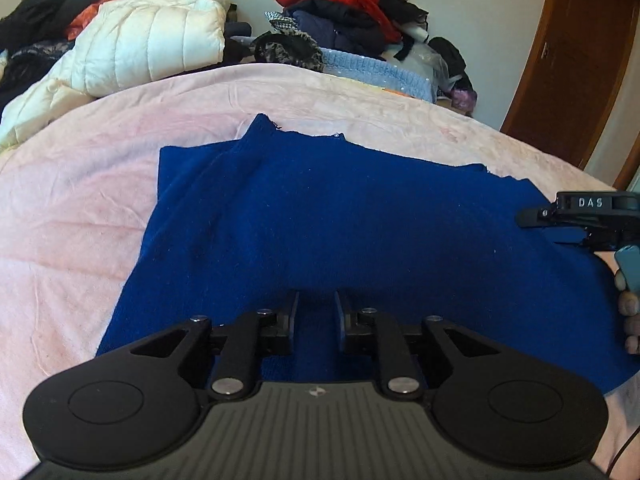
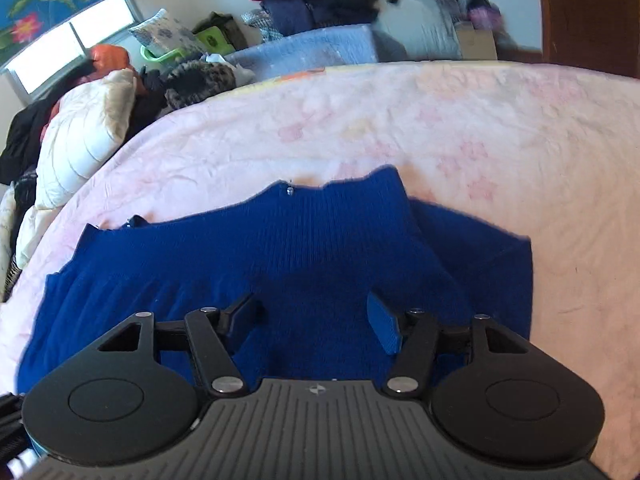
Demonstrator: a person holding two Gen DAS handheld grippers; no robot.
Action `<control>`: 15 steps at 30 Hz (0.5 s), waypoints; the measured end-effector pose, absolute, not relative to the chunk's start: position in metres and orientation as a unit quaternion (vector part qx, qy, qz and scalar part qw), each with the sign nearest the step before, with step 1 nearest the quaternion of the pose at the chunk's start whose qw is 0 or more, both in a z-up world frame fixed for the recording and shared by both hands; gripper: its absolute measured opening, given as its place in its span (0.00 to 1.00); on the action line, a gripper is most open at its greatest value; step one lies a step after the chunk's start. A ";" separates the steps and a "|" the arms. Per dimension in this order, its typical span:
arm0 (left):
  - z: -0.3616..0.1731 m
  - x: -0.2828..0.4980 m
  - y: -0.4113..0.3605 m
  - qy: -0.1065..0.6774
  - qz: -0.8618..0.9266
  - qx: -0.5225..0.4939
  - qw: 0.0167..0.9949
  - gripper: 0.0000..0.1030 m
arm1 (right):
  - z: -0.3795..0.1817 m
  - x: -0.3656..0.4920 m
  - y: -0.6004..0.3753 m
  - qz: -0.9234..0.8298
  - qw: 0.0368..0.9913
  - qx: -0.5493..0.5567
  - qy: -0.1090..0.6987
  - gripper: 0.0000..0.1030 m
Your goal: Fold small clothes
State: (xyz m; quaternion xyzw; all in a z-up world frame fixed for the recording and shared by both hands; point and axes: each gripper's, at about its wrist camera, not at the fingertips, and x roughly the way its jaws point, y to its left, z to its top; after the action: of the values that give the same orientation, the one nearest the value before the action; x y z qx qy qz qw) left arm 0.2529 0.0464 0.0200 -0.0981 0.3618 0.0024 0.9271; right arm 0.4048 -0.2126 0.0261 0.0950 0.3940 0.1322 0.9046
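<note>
While the blue knit garment [image 1: 340,216] lies spread on the bed's pink sheet [image 1: 80,208], both grippers hang above its near part, pointing down and forward over it; the left gripper [image 1: 317,312] has its jaws a narrow gap apart, and only the flat knit below shows in that gap, so it grips nothing; the right gripper [image 2: 314,320] has its jaws spread wide, one blue pad [image 2: 384,328] turned inward, and nothing is caught between them either. In the left wrist view the right gripper also shows at the right edge of the picture, seen from the side over the garment's right part, with the fingers of the hand [image 1: 630,312] that holds it curled under its handle. In the right wrist view the garment's ribbed band [image 2: 320,220] lies at the far edge, towards the middle of the bed, with a folded layer lying over the body of the garment; part of the cloth extends to the right beyond that layer. At the far left of the bed lies a cream quilted jacket [image 1: 152,44]; beyond the bed a heap of clothes [image 1: 344,12], red and dark, is piled against the wall; a brown wooden door [image 1: 576,60] stands at the right.
</note>
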 end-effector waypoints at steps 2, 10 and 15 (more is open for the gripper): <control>0.020 0.252 0.047 0.362 -0.001 -0.106 0.926 0.17 | 0.024 0.404 -0.215 0.133 0.906 0.108 0.388 0.63; 0.043 0.208 0.074 0.335 0.006 -0.188 0.923 0.81 | 0.047 0.370 -0.207 0.105 0.921 0.095 0.362 0.69; 0.020 0.153 0.124 0.347 0.053 -0.397 0.848 0.85 | 0.048 0.287 -0.212 0.141 0.942 0.085 0.292 0.83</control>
State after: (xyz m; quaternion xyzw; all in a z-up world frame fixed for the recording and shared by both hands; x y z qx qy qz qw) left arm 0.1526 0.1240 0.0202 -0.3968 0.3473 0.0527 0.8481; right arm 0.2875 -0.2118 0.0477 0.0849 0.2915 0.1405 0.9424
